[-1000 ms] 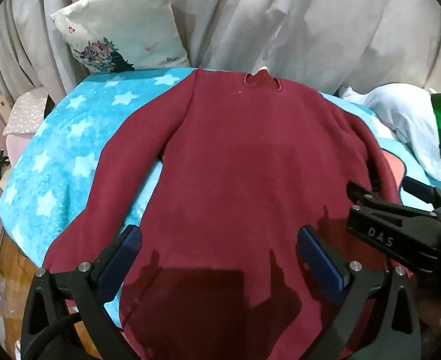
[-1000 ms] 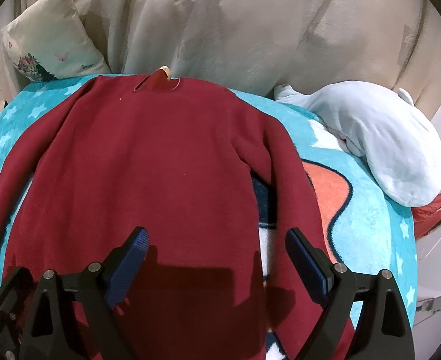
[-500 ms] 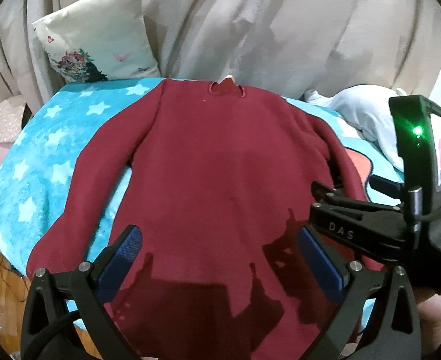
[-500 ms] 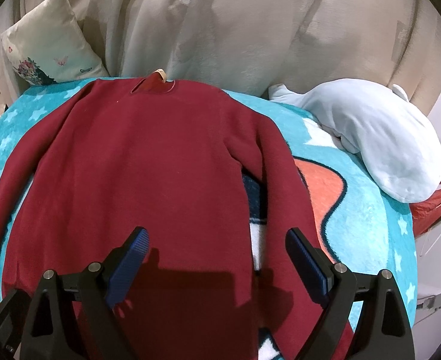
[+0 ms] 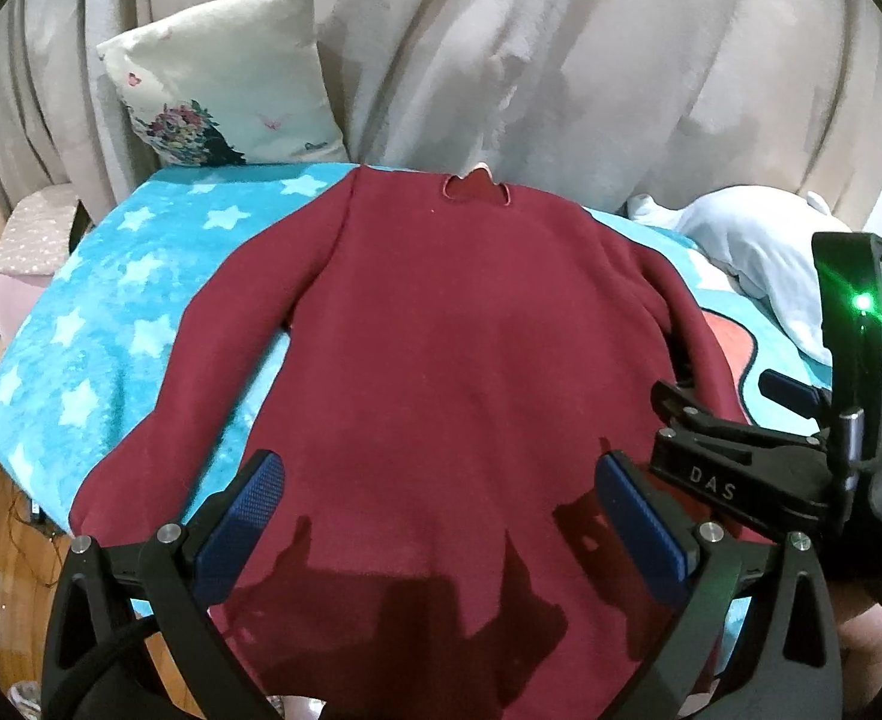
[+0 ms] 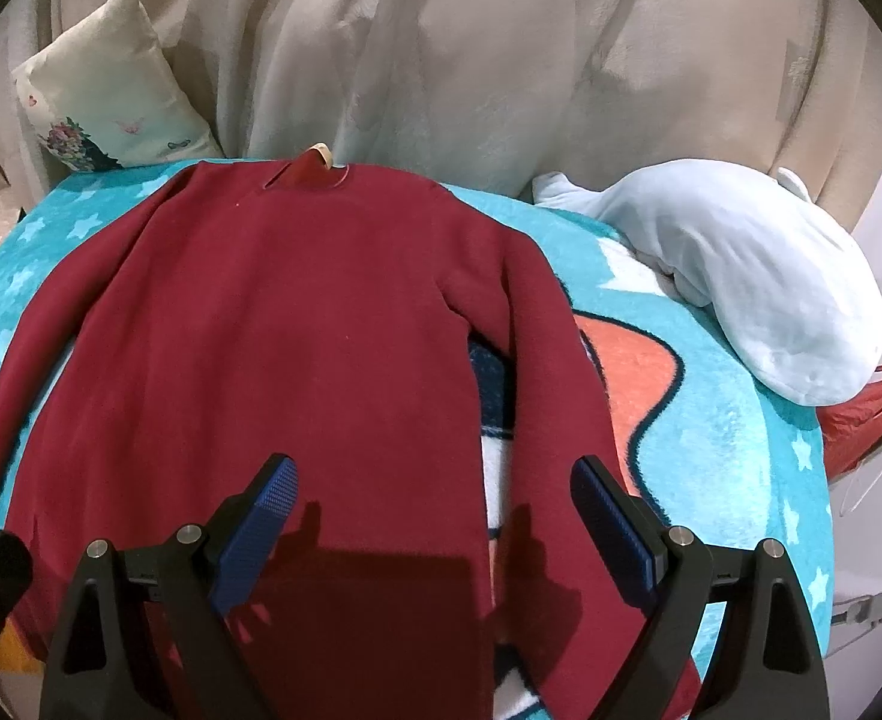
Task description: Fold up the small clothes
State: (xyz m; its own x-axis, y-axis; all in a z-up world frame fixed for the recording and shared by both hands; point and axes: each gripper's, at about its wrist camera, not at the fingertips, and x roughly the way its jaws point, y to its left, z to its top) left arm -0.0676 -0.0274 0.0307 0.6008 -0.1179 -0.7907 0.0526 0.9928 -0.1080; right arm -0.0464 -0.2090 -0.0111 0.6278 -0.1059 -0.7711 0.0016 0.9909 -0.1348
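A dark red long-sleeved sweater (image 5: 441, 360) lies flat and spread out on a turquoise star blanket (image 5: 117, 300), collar at the far end, both sleeves angled down along its sides. It also shows in the right wrist view (image 6: 273, 330). My left gripper (image 5: 441, 516) is open and empty, hovering above the sweater's lower hem. My right gripper (image 6: 435, 510) is open and empty above the hem near the right sleeve (image 6: 549, 360). The right gripper's body also shows in the left wrist view (image 5: 741, 468).
A floral pillow (image 5: 219, 84) leans on the beige draped backrest (image 5: 561, 60) at the far left. A pale blue plush toy (image 6: 741, 276) lies at the far right. The blanket's left edge drops to a wooden floor (image 5: 3, 540). A red object (image 6: 867, 414) sits at the right edge.
Both grippers have drawn back and risen slightly from the sweater, so more of it shows. The right gripper has shifted in the left wrist view. Both stay open.
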